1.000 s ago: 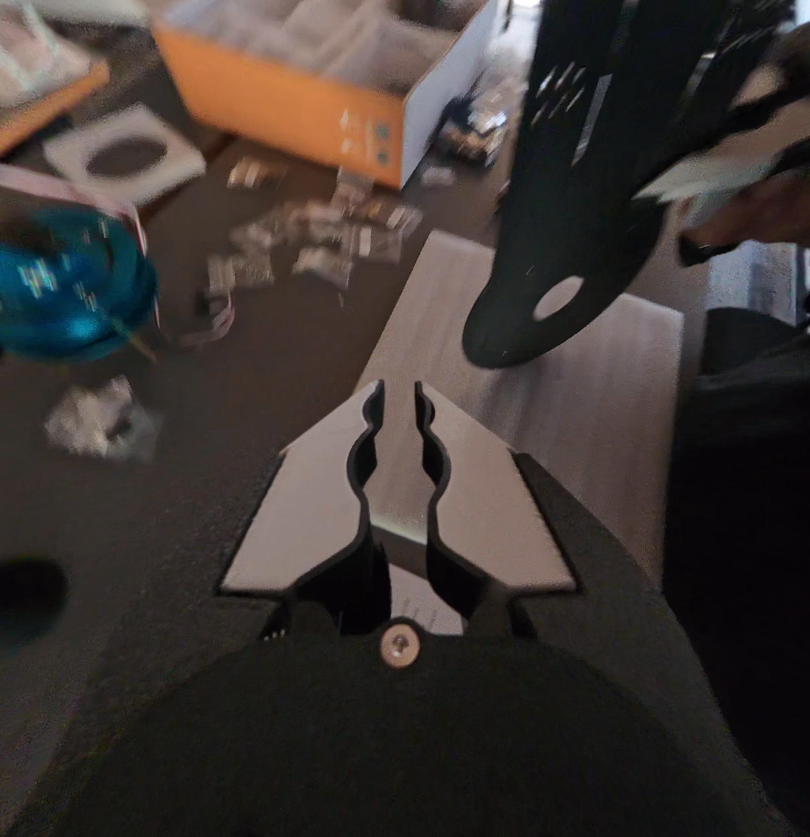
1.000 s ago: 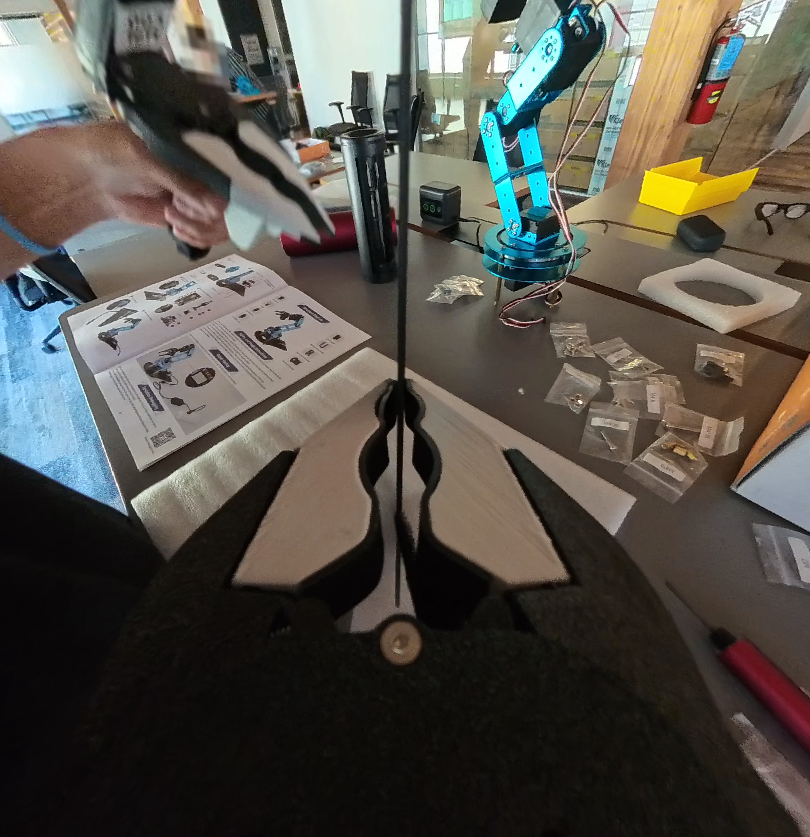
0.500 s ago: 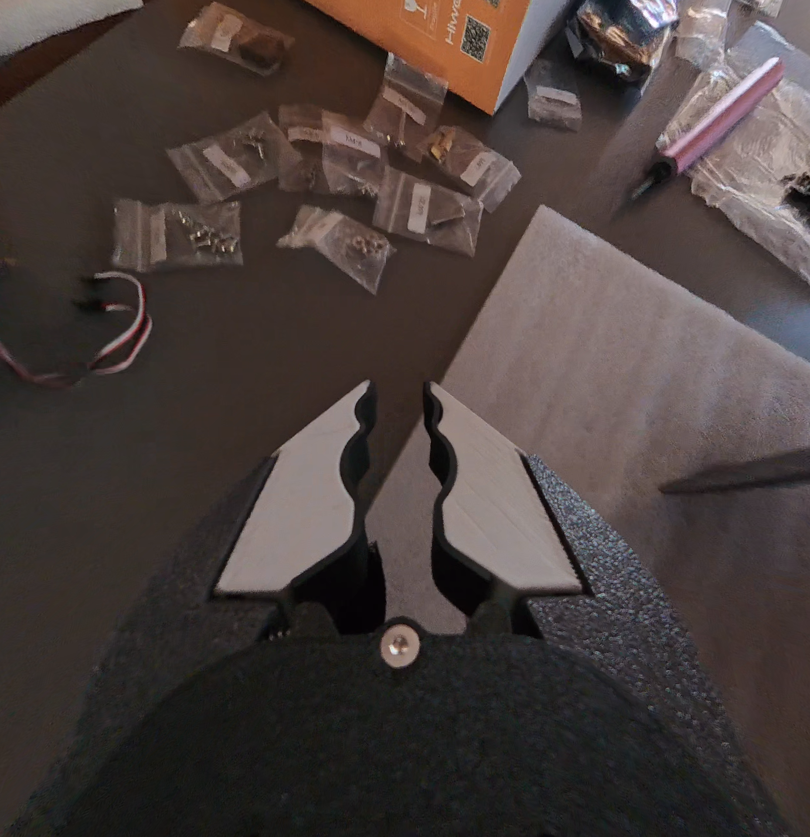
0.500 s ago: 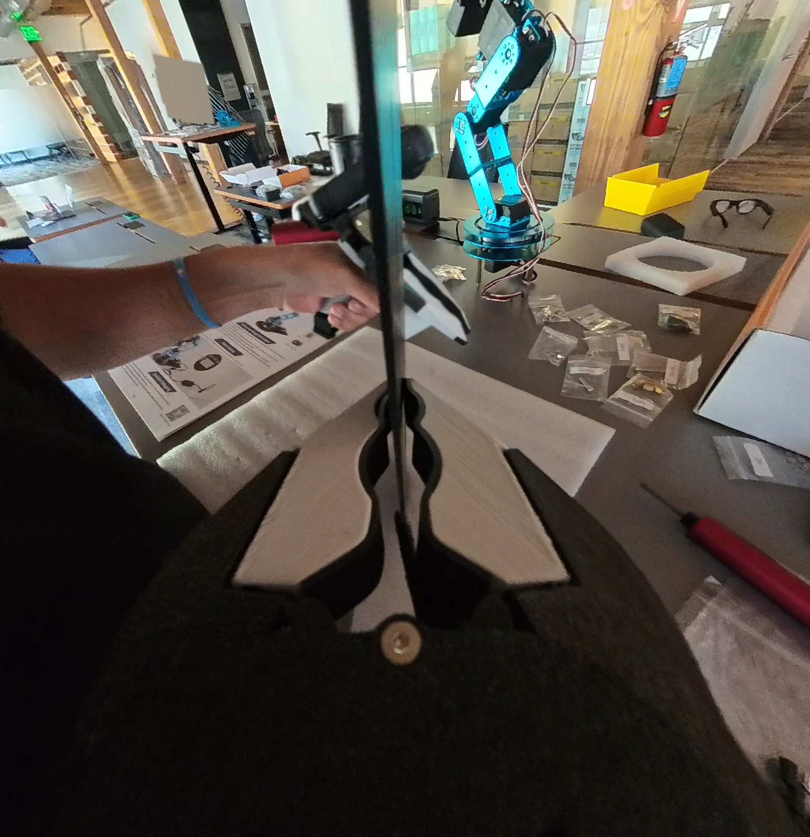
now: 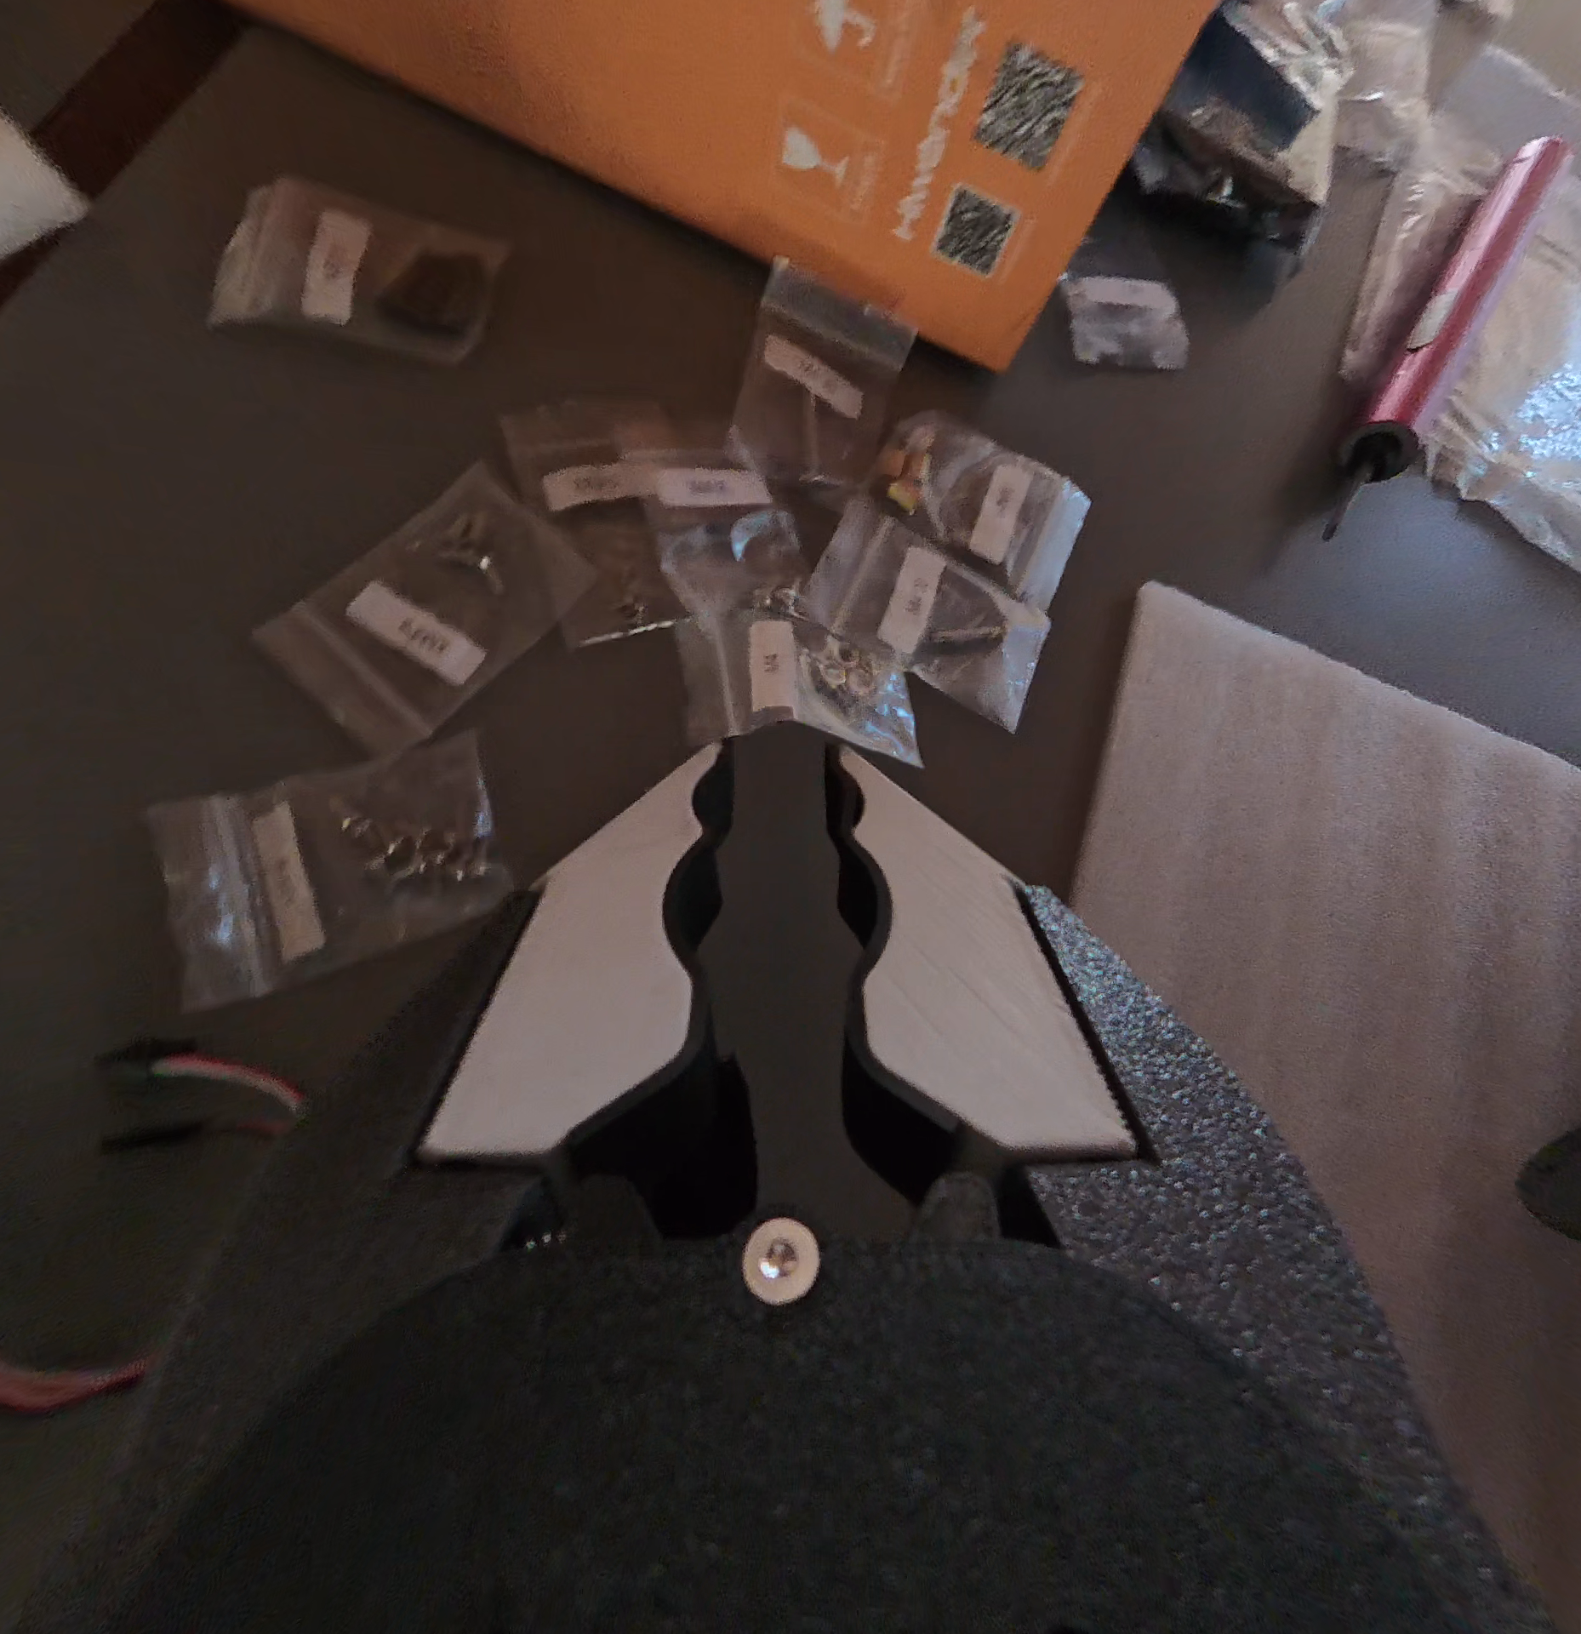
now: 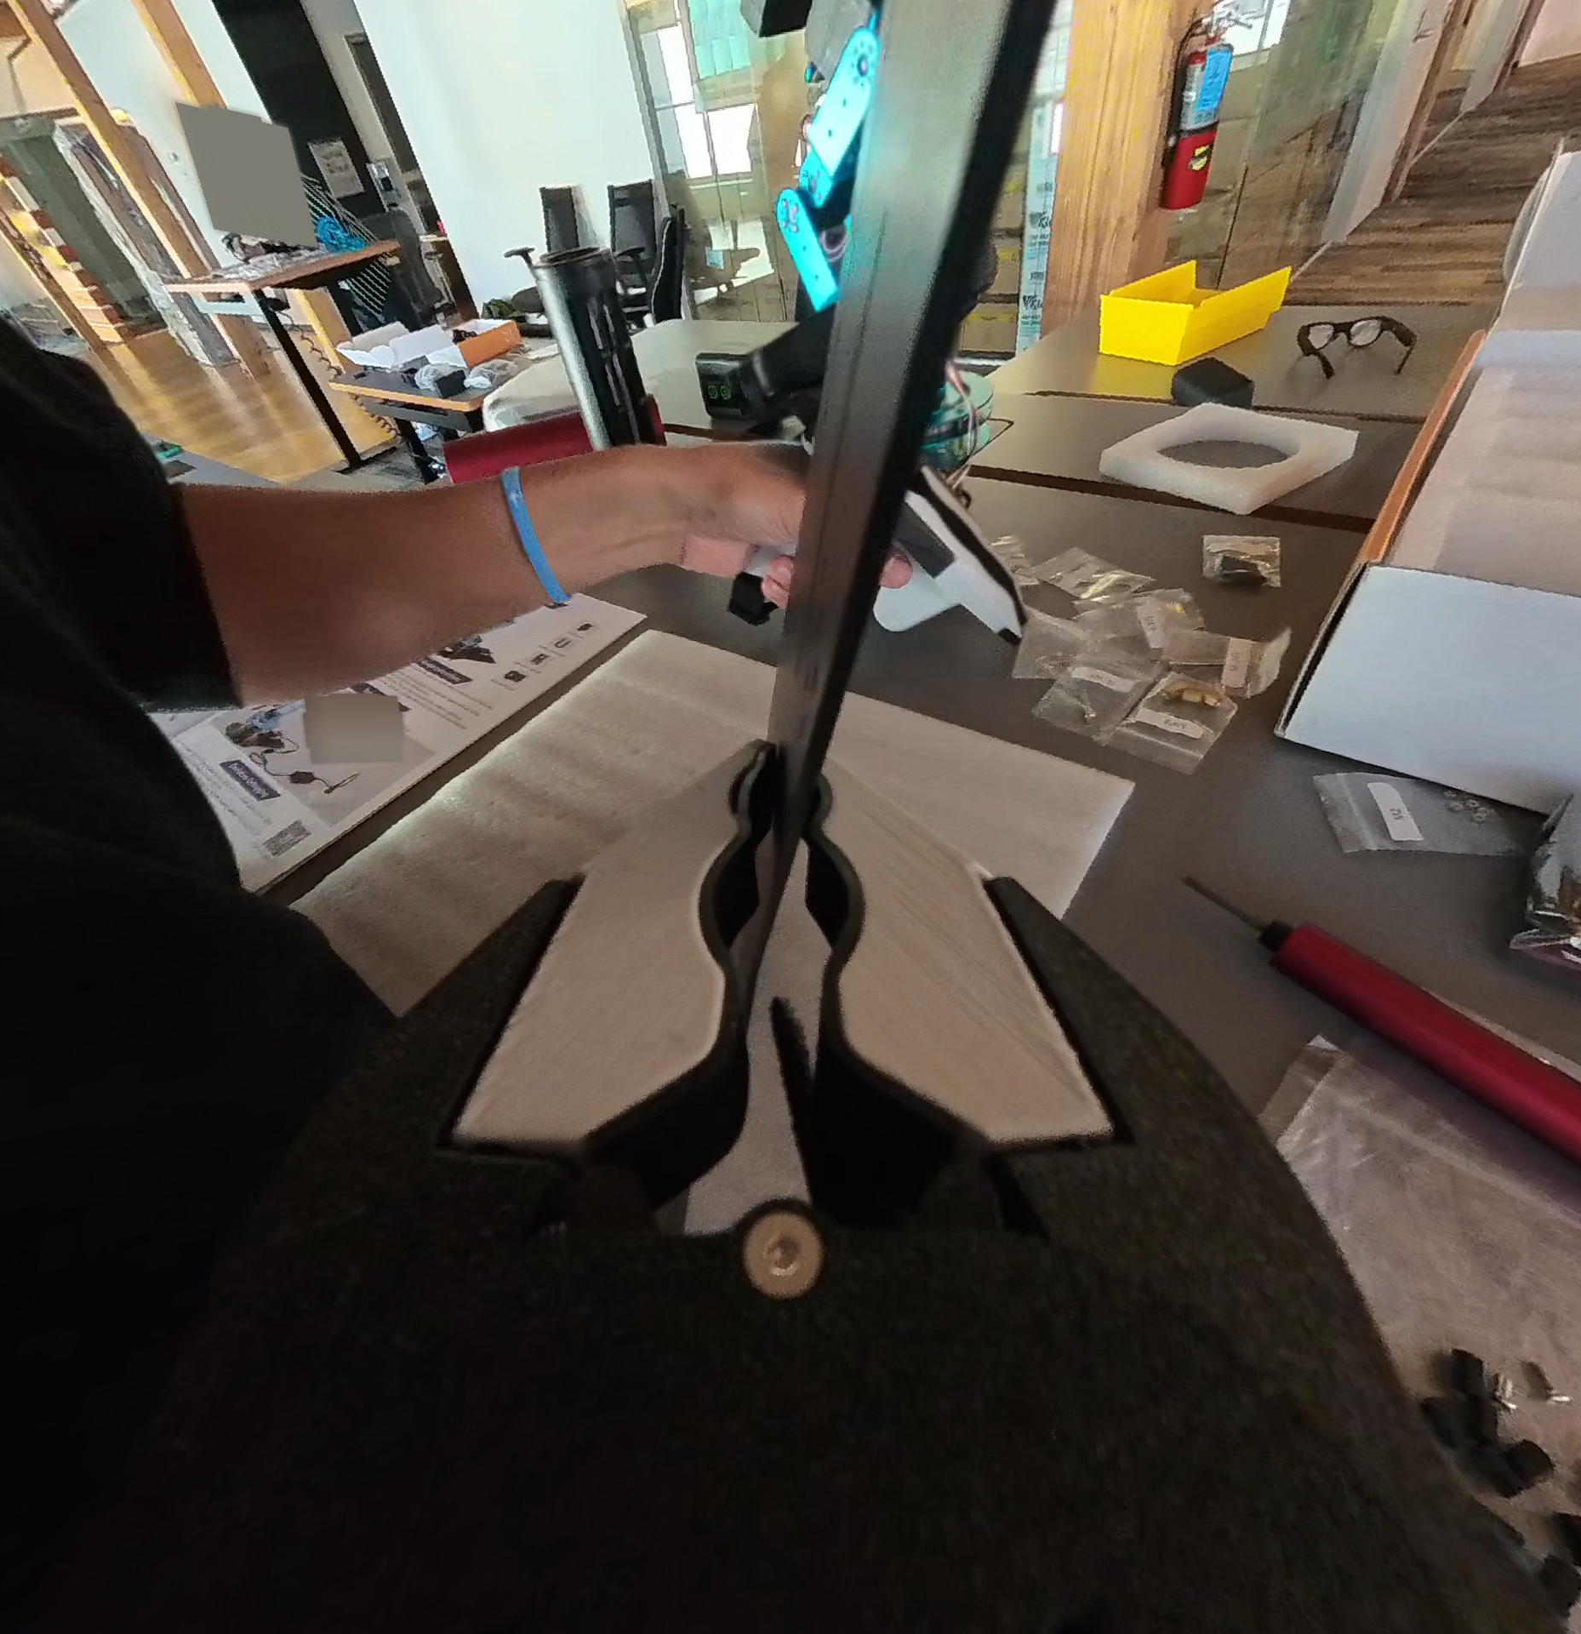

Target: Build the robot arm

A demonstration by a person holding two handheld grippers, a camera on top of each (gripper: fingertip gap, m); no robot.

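The left gripper (image 5: 776, 752) has its fingers parted with nothing between them, their tips hanging just above a small clear bag of metal washers (image 5: 800, 676) on the dark table (image 5: 150, 460). That bag is the nearest of a loose cluster of labelled hardware bags (image 5: 433, 610) spread beyond and to the left of it. Past the cluster lies an orange box (image 5: 725, 115). Right of the washer bag lies a white foam sheet (image 5: 1344, 928), and beyond that sheet a red-handled screwdriver (image 5: 1459, 301).

The right gripper (image 6: 791, 778) is clenched on a thin black plate (image 6: 893, 354), seen edge-on, which rises tilted from between the fingertips. Below it lies the same foam sheet (image 6: 681, 734). Left of the sheet is an open instruction booklet (image 6: 398, 716); right of it, the screwdriver (image 6: 1423, 1026) and a white box (image 6: 1476, 672). Beyond the plate, a person's hand (image 6: 743, 522) holds the left gripper (image 6: 1004, 623) over the bags (image 6: 1123, 681).
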